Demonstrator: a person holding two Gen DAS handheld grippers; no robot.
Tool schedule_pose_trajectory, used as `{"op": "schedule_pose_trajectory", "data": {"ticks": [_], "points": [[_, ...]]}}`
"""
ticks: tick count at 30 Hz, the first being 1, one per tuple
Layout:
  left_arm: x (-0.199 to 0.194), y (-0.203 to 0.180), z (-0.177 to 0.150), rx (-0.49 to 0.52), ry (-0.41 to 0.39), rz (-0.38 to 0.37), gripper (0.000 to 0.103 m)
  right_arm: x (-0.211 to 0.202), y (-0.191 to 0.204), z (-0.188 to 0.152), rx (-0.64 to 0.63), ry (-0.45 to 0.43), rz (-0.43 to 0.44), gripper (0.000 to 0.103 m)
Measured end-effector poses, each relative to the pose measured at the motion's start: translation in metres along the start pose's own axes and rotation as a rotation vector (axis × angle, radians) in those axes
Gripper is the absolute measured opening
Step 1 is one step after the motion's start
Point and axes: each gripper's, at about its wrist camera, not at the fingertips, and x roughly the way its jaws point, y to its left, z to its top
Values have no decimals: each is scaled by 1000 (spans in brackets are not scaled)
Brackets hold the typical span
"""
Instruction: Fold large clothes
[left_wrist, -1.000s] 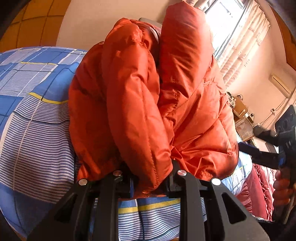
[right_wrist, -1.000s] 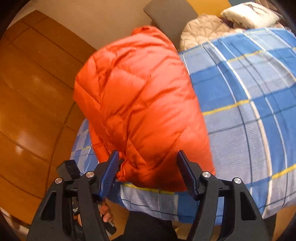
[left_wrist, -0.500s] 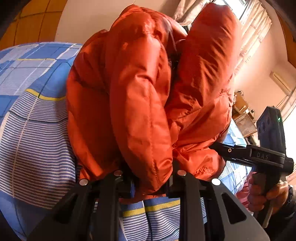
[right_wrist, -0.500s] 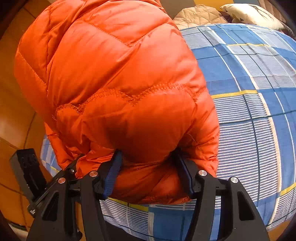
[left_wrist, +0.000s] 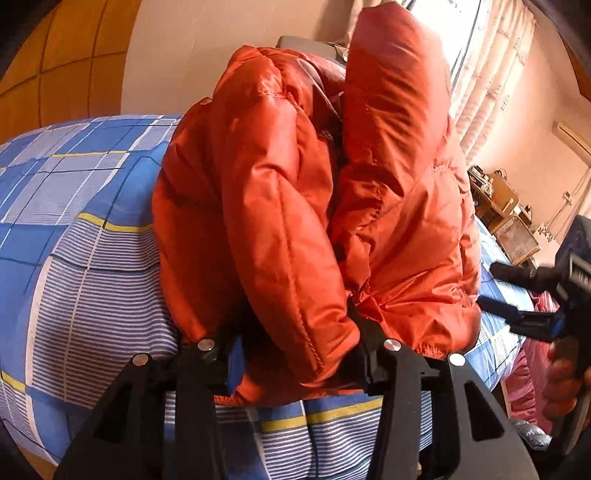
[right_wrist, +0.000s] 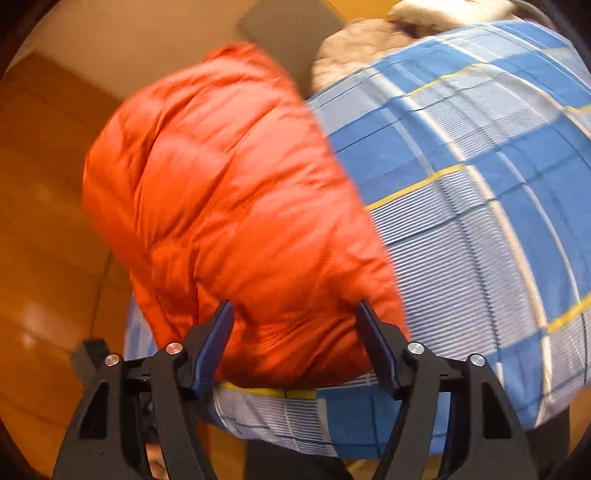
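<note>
An orange puffy jacket (left_wrist: 303, 206) lies bundled in thick folds on the blue checked bedspread (left_wrist: 74, 229). My left gripper (left_wrist: 299, 354) straddles the near fold of the jacket and its jaws are opening; the blue left pad (left_wrist: 235, 360) shows bare beside the fabric. In the right wrist view the jacket (right_wrist: 229, 206) sits at the bed's left edge. My right gripper (right_wrist: 295, 332) has its jaws opening around the jacket's near hem, the padding bulging between them. The right gripper (left_wrist: 493, 286) also appears at the left wrist view's right edge, beside the jacket, held by a hand (left_wrist: 561, 373).
The bedspread (right_wrist: 480, 221) stretches to the right. A beige quilted item (right_wrist: 354, 48) and a grey headboard (right_wrist: 288, 26) lie beyond the jacket. Wooden floor (right_wrist: 44, 229) runs along the bed's left side. Curtains (left_wrist: 491, 62) and cluttered furniture (left_wrist: 506, 206) stand on the far right.
Both grippers' jaws have widened around the jacket. The jacket, lifted close to the right camera half a second ago, has dropped back onto the bed. The right gripper has pulled back slightly.
</note>
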Motion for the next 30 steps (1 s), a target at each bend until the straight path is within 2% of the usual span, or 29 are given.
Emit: {"op": "schedule_pose_trajectory", "data": {"ticks": [1,3,6,9,14,18,21,27,30], "points": [[-1,2,0,6,3,-3,46,-5,-3,2,34,-25,3,85],[-3,7,0,0,7,-16,46,-9,-10,11,146,-44,81,86],[-1,10,2,5,10,-22,46,1,-17,18,370,-6,237,86],[1,13,3,6,14,-39,46,4,-1,22,384,-8,281,86],[4,18,5,15,18,-61,46,5,27,28,386,-33,285,86],[6,21,6,15,18,-75,46,4,40,32,400,-66,244,86],[7,23,6,13,18,-86,46,19,50,36,415,-91,156,86],[13,26,8,26,25,-110,43,55,61,50,356,-67,-19,90],[17,28,11,20,27,-123,42,64,61,53,337,-54,-39,91]]}}
